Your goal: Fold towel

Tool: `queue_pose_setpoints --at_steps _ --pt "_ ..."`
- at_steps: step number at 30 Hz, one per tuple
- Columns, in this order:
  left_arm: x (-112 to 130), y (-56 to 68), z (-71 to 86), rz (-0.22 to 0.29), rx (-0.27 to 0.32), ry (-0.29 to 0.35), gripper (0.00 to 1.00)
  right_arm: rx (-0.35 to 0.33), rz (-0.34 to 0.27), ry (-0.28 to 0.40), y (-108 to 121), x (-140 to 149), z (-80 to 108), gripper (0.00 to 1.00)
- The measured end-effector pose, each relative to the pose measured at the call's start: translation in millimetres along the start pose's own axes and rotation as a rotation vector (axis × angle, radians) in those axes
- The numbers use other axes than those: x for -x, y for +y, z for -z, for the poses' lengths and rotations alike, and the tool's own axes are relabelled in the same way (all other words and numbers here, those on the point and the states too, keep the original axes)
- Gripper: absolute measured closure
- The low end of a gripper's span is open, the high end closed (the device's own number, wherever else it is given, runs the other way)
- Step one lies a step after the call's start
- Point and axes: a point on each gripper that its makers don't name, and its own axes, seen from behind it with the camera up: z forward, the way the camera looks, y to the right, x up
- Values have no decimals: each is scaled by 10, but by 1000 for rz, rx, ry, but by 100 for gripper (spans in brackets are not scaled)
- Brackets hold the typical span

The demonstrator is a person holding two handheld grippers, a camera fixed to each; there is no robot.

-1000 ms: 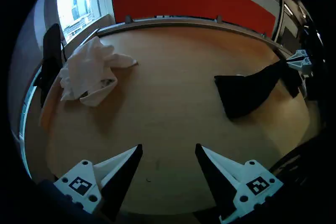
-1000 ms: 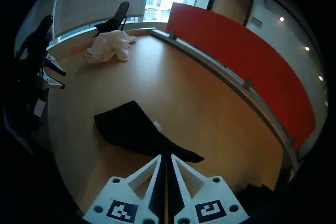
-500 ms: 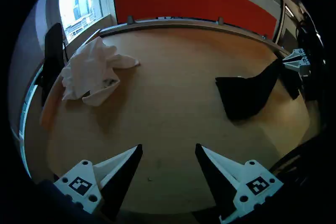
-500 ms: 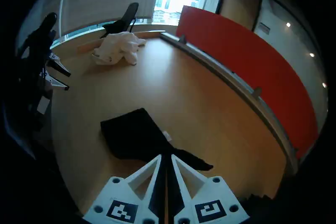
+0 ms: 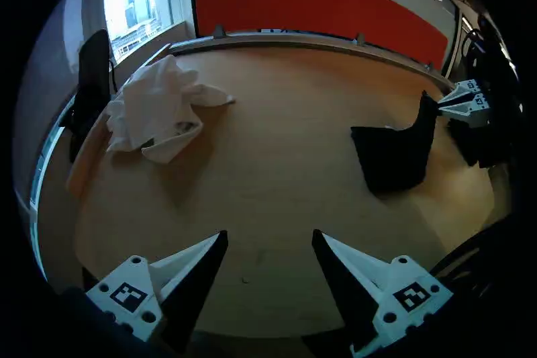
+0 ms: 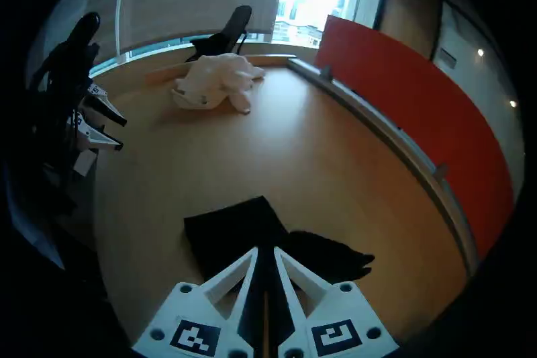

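Chair: a dark chair (image 5: 90, 89) stands at the far left edge of the worktop (image 5: 282, 156), beside the window (image 5: 137, 5).
White cloth: a crumpled white cloth (image 5: 158, 109) lies on the worktop's left part, well apart from the towel. It lies heaped as it did a second ago.
Left gripper: the left gripper (image 5: 268, 237) hovers over bare wood with its fingers spread wide and nothing between them, as they were a second ago.
Red partition: a red partition (image 5: 322, 5) runs along the worktop's far edge.
Black towel: the black towel (image 5: 393, 153) lies on the right part of the worktop. One corner is lifted off the wood up to the right gripper's tips. A second ago it stretched long and low toward the right; now it looks shorter and more bunched, with the raised corner steeper. In the right gripper view a loose flap trails off to the right of the fingers.
Right gripper: the right gripper (image 6: 266, 252) is clenched on the towel's corner, fingers pressed together on the fabric. It now sits closer to the towel's main body than a second ago.
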Motion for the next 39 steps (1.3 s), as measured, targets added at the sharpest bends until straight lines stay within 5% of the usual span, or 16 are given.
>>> queue_pose_setpoints --at_steps 15,19,21,39 --pt "218 -326 195 76 -64 3 7 -116 9 -44 -395 -80 -506 83" --pt "260 -364 210 89 -71 2 7 -120 -15 -50 -390 -62 -532 46" --pt "275 -376 212 93 -74 1 7 -121 -25 -53 -382 -53 -528 37" --pt "255 -355 170 82 -68 -1 7 -113 -71 -92 -433 268 -483 34"
